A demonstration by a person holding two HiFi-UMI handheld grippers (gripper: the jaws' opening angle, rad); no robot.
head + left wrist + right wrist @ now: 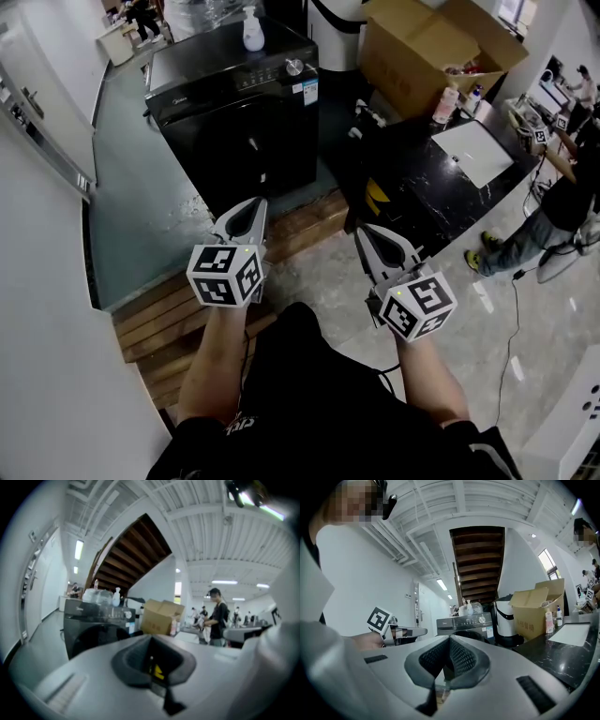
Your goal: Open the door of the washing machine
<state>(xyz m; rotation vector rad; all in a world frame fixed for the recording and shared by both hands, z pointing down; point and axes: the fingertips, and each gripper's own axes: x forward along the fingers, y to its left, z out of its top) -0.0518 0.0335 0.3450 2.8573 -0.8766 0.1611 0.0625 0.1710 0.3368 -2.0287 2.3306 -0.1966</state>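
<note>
Currently both claws are held out level, side by side, nothing in either. Left claw (253,208): jaws together, empty, confirmed in its own view. Right claw (364,232): jaws pressed together too, nothing between the pads. Washing machine (234,112) stands on the far side of a wooden step (305,223), black, with a bottle (252,30) on its lid. Its door (246,159) is on the front face, turned toward the person; in the left gripper view it reads as a dark round panel. Key relation: the door lies straight ahead of the left claw and well apart from it, whereas the right claw sits further right, in front of the near corner of the black desk (441,192) with the cardboard box (431,52) beyond. Judgement: left hand is better lined up for the reach. Which edge of the door carries the catch cannot be made out from here.
</note>
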